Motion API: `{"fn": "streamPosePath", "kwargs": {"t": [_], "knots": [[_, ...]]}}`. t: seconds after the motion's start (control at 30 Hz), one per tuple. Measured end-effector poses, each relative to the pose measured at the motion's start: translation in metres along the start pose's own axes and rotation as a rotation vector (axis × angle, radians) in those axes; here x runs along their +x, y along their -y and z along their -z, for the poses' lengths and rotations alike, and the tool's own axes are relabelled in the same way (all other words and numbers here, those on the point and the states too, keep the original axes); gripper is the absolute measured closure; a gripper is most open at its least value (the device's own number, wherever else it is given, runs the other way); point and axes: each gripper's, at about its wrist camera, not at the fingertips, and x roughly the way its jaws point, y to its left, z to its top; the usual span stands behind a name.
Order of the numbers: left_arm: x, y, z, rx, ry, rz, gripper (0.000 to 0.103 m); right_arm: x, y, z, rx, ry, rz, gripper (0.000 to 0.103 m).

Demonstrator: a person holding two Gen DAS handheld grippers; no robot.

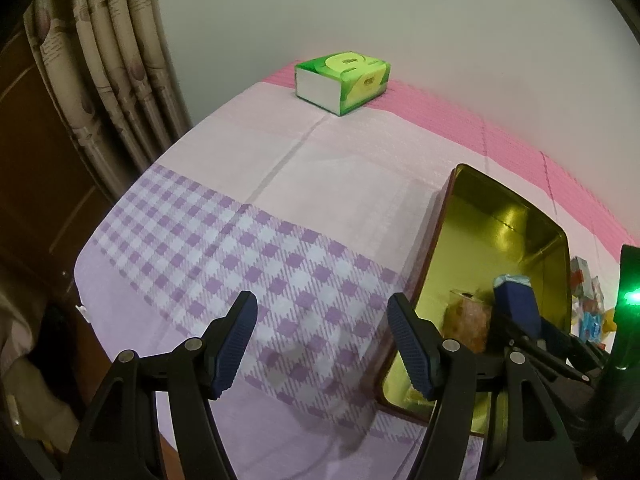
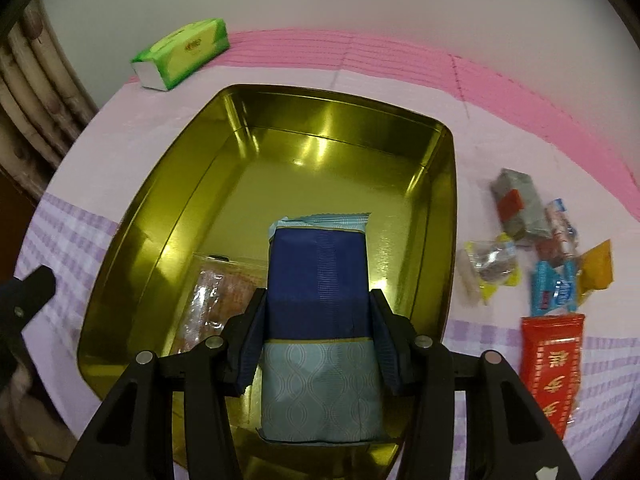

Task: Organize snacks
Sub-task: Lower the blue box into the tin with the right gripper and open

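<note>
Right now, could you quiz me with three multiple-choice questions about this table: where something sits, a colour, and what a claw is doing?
1. Where is the tissue pack?
A. inside the tin
B. on the cloth near the wall
C. in a claw

2. What colour is the inside of the tin?
A. gold
B. white
C. black

3. What is the right claw doing?
A. open, holding nothing
B. gripping a blue snack packet
C. gripping the tin

Answers: 1 B, it lies beyond the tin; 2 A, shiny golden walls; 3 B, both fingers press the packet's sides.

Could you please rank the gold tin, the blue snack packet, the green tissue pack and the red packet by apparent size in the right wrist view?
1. gold tin
2. blue snack packet, enlarged by nearness
3-4. red packet and green tissue pack: too alike to rank
</note>
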Motion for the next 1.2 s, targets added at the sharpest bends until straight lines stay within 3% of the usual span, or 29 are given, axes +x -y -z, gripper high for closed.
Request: {"fn": "streamPosePath", "kwargs": {"t": [0.27, 0.47, 0.77, 0.93, 1.2], "knots": [[-0.001, 0.006, 0.003, 0.021, 0.003, 0.004, 0.035, 0.007, 0.001, 0.001, -0.049, -0.002, 0.113, 0.057], [-0.002, 0.007, 0.003, 0.022, 0.000, 0.011, 0.035, 0.012, 0.001, 0.002, -0.085, 0.006, 0.135, 0.057], [-0.001, 0.008, 0.003, 0.027, -0.001, 0.013, 0.034, 0.005, 0.003, 0.005, -0.098, 0.011, 0.078, 0.052], [0.000, 0.009, 0.003, 0.036, 0.003, 0.019, 0.034, -0.008, 0.005, 0.005, -0.087, 0.028, 0.029, 0.039], [0.001, 0.009, 0.003, 0.038, 0.004, 0.023, 0.034, -0.046, 0.023, 0.012, -0.064, 0.077, -0.063, 0.039]]}}
